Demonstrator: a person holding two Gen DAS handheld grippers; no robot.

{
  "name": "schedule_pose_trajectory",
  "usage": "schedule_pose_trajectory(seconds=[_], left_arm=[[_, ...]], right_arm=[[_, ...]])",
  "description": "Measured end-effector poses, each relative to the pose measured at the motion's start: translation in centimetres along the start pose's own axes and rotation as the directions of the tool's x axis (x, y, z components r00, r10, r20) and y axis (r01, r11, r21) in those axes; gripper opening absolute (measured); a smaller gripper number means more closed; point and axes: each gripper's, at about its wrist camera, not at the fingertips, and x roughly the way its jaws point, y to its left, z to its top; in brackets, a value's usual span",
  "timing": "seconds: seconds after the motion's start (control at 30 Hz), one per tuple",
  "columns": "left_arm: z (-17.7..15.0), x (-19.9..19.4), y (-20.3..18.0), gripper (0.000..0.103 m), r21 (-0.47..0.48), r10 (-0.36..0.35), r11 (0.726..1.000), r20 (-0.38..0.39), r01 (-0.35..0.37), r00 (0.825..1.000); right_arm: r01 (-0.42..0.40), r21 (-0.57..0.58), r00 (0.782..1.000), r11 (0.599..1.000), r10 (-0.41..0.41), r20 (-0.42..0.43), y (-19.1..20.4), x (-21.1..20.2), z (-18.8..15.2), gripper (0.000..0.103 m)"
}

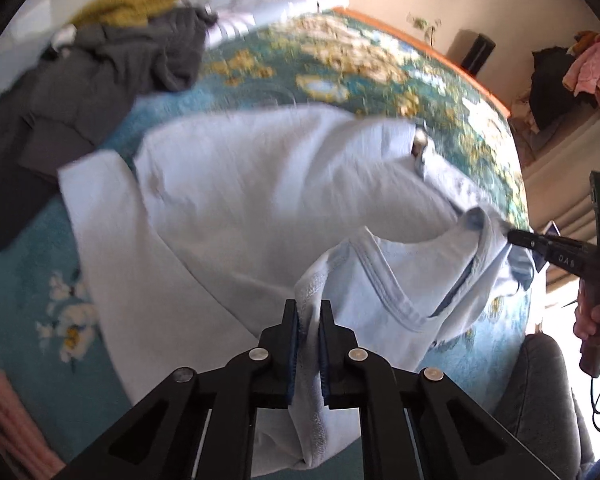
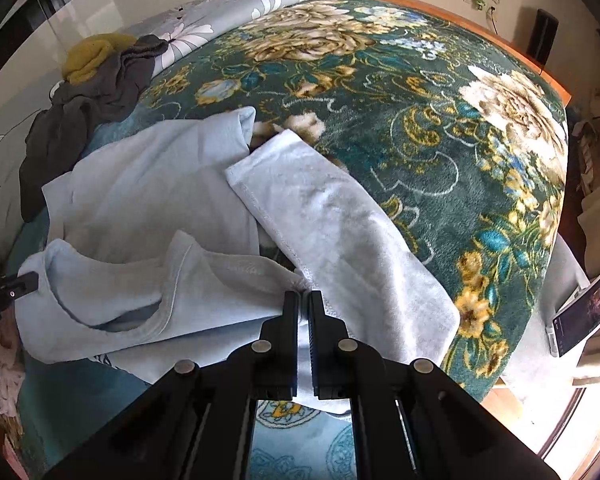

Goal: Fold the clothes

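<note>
Light-blue shirt is being pinched at both shoulders: left gripper and right gripper clamped on fabric, neckline stretched between them, body trailing ahead onto the bed for flattening.

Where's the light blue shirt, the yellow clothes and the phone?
light blue shirt (image 2: 156,184), right wrist view, on its flat body.
yellow clothes (image 2: 88,56), right wrist view, on the top of the bundle.
phone (image 2: 584,312), right wrist view, on its dark screen.

Rumpled pale-blue shirt on bed
</note>
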Motion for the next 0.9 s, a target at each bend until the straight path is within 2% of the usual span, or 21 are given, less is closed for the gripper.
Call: schedule_pose_trajectory(seconds=[0.07, 0.13, 0.23, 0.3, 0.37, 0.43, 0.53, 0.6, 0.67, 0.7, 0.77, 0.83, 0.9], left_arm=[[1.1, -2.2, 0.0, 0.009, 0.007, 0.036, 0.999, 0.080, -0.036, 0.996], [2.6, -4.3, -0.3, 0.009, 0.019, 0.067, 0.997, 0.164, -0.071, 0.984], [5.2, -8.0, -1.1, 0.009, 0.046, 0.110, 0.991, 0.285, -0.128, 0.952], [7.1, -10.8, -1.5, 0.009, 0.056, 0.129, 0.986, 0.360, -0.159, 0.924], [8.8, -13.7, -1.8, 0.009, 0.049, 0.140, 0.983, 0.435, -0.179, 0.890], [10.3, -16.6, -2.4, 0.009, 0.040, 0.149, 0.980, 0.510, -0.197, 0.847], [11.0, -21.3, -2.7, 0.009, 0.032, 0.151, 0.977, 0.592, -0.211, 0.791], [10.7, -23.9, -3.5, 0.009, 0.038, 0.149, 0.974, 0.634, -0.223, 0.759], [9.8, -25.7, -4.2, 0.009, 0.043, 0.154, 0.969, 0.659, -0.242, 0.736], [9.1, -26.2, -4.5, 0.009, 0.044, 0.157, 0.968, 0.665, -0.248, 0.730], [7.5, -26.8, -4.7, 0.009, 0.041, 0.141, 0.974, 0.662, -0.223, 0.736], [5.8, -26.1, -4.8, 0.009, 0.041, 0.123, 0.981, 0.632, -0.191, 0.765], [4.3, -24.8, -5.0, 0.009, 0.044, 0.124, 0.981, 0.594, -0.186, 0.795]], right_arm=[[-0.009, -0.013, 0.999, 1.000, 0.009, 0.038, 0.5, -1.3, 1.1, 0.005], [-0.008, -0.036, 0.996, 0.999, 0.012, 0.089, 1.2, -2.8, 2.6, 0.005], [-0.019, -0.067, 0.984, 0.998, 0.031, 0.177, 2.4, -5.8, 5.7, 0.005], [-0.037, -0.082, 0.967, 0.996, 0.057, 0.249, 3.0, -8.5, 7.9, 0.004], [-0.049, -0.099, 0.939, 0.994, 0.079, 0.335, 3.5, -11.7, 10.0, 0.004], [-0.053, -0.117, 0.909, 0.992, 0.097, 0.406, 4.0, -15.0, 11.9, 0.004], [-0.045, -0.146, 0.859, 0.988, 0.113, 0.500, 4.8, -20.1, 13.7, 0.004], [-0.035, -0.162, 0.818, 0.986, 0.122, 0.562, 5.1, -23.4, 13.6, 0.004], [-0.022, -0.163, 0.778, 0.986, 0.120, 0.617, 5.0, -26.1, 12.6, 0.003], [-0.020, -0.162, 0.764, 0.987, 0.120, 0.634, 4.8, -27.2, 11.8, 0.003], [-0.017, -0.159, 0.753, 0.987, 0.117, 0.647, 4.2, -28.3, 10.3, 0.003], [-0.010, -0.146, 0.768, 0.989, 0.101, 0.632, 3.6, -28.0, 9.0, 0.003], [-0.026, -0.142, 0.799, 0.990, 0.106, 0.592, 3.2, -26.5, 7.6, 0.003]])
